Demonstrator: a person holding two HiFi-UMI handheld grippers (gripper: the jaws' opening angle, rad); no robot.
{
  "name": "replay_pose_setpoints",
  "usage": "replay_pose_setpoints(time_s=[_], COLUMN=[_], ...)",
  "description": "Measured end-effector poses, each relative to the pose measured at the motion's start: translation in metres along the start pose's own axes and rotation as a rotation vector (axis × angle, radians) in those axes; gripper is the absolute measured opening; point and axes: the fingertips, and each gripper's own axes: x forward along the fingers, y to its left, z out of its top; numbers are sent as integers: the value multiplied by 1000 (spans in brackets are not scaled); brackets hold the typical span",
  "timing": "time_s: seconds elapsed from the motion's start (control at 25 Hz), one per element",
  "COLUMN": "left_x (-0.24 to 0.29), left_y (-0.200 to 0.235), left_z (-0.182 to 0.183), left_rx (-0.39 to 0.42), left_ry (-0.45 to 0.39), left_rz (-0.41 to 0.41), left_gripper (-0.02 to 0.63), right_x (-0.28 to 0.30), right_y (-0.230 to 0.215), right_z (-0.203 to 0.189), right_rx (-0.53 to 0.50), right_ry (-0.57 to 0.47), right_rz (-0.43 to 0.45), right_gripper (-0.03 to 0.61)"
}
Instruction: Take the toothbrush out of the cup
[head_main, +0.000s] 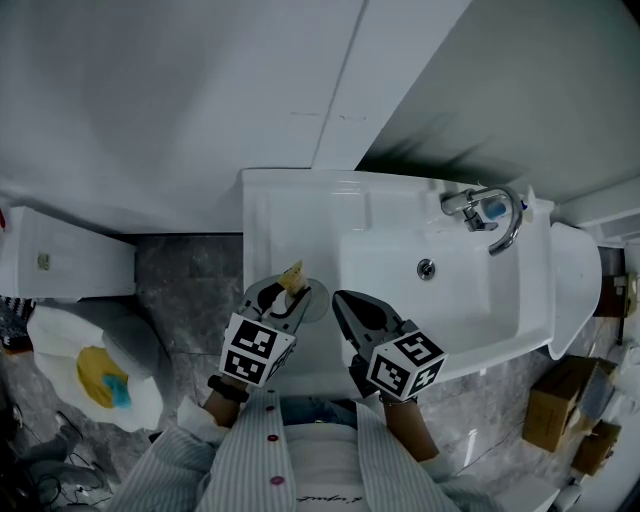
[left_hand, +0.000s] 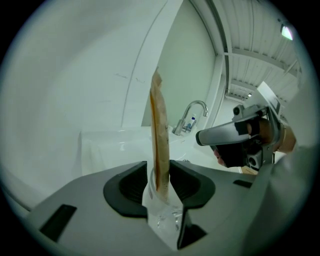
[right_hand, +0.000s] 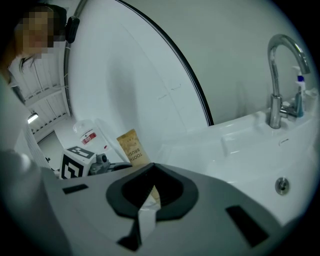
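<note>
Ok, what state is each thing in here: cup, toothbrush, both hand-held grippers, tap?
cup: upright, gripped at its sides.
toothbrush: wrapped, standing in the cup.
left hand-held gripper: shut on the cup.
right hand-held gripper: shut, empty.
tap: off, no water running.

Brown toothbrush packet (right_hand: 131, 148) upright in cup (left_hand: 162, 220) between left gripper (left_hand: 161, 175) jaws, ahead-left of right gripper (right_hand: 150, 172): print reads "TOOTH BRUSH", running along packet. Red label on bottle (right_hand: 87, 134) beyond left gripper: unreadable.
</note>
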Motion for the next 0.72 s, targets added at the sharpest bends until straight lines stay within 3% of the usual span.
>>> replay_pose_setpoints(time_s=[0.72], left_x=[-7], left_y=[1], left_z=[6], left_rx=[28], left_ry=[-23], left_rz=[20], left_gripper=[84], right_x=[-3], right_y=[9], right_z=[1], right_rx=[-19], right_ry=[-4], right_rz=[9], right_gripper=[11])
